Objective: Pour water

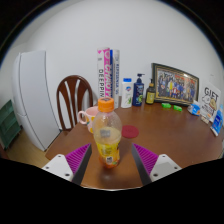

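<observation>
Magenta pads flank the bottle (pixel 107 140), which stands upright on the worktop (pixel 160 125) between the jaws of the gripper (pixel 112 160); they are wide, with a gap showing each side. Just behind the bottle sits a pink mug (pixel 88 119), likely the pouring target.

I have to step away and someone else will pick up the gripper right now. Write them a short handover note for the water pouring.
Gripper: open, with the bottle standing between its fingers and a gap on each side; nothing gripped.
Bottle: orange cap on, yellowish liquid inside, upright on the wooden table.
Pink cup: just behind the bottle, slightly to one side, upright; its contents are not visible.
Done: gripper lined up on the bottle.
Left: close on the bottle, lift, tilt over the cup, pour. The cap looks to be on still, so check that first.
</observation>
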Tool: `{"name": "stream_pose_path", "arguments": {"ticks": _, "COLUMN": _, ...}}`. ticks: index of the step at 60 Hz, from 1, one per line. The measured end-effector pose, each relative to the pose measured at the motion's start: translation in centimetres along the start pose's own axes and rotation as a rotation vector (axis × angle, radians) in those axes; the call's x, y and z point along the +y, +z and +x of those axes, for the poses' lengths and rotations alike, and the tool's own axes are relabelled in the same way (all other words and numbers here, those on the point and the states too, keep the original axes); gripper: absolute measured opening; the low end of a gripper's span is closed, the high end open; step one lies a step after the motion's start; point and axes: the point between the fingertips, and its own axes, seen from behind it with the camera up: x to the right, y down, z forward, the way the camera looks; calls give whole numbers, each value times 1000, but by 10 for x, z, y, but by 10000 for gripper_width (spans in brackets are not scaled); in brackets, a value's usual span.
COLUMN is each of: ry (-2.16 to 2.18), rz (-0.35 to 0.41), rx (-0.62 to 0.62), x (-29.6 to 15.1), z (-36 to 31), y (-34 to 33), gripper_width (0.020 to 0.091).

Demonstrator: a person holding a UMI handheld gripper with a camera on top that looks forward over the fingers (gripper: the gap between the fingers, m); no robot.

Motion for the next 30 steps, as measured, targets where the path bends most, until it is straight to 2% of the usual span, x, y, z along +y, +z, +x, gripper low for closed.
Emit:
{"name": "stream_pose_path", "arguments": {"ticks": 9, "ry": 25, "rz": 8, "rx": 23, "x": 2, "z": -2, "y": 50, "gripper_width": 680}}
{"name": "stream_pose_path", "arguments": {"ticks": 11, "ry": 16, "rz": 14, "rx": 15, "x": 2, "z": -5, "y": 56, "gripper_width": 615}}
{"name": "stream_pose_path", "arguments": {"ticks": 14, "ry": -3, "rz": 25, "rx": -8, "x": 0, "z": -13, "y": 62, "gripper_width": 454}}
{"name": "stream_pose_path", "arguments": {"ticks": 17, "ry": -39, "rz": 33, "rx": 3, "x": -3, "z": -14, "y": 65, "gripper_width": 412}}
{"name": "stream_pose_path", "arguments": {"ticks": 18, "ry": -51, "rz": 35, "rx": -4, "x": -3, "z": -15, "y": 64, "gripper_width": 369}}
{"name": "stream_pose_path", "arguments": {"ticks": 20, "ry": -70, "rz": 29, "rx": -6, "x": -3, "z": -16, "y": 65, "gripper_width": 361}}
{"name": "stream_pose_path", "arguments": {"ticks": 21, "ry": -74, "rz": 26, "rx": -6, "x": -3, "z": -16, "y": 65, "gripper_width": 324}}
{"name": "stream_pose_path", "arguments": {"ticks": 22, "ry": -75, "rz": 24, "rx": -3, "x": -4, "z": -14, "y": 65, "gripper_width": 330}}
{"name": "stream_pose_path", "arguments": {"ticks": 23, "ry": -77, "rz": 23, "rx": 3, "x": -6, "z": -13, "y": 65, "gripper_width": 285}}
{"name": "stream_pose_path", "arguments": {"ticks": 30, "ry": -165, "rz": 28, "rx": 91, "x": -30, "z": 10, "y": 62, "gripper_width": 261}}
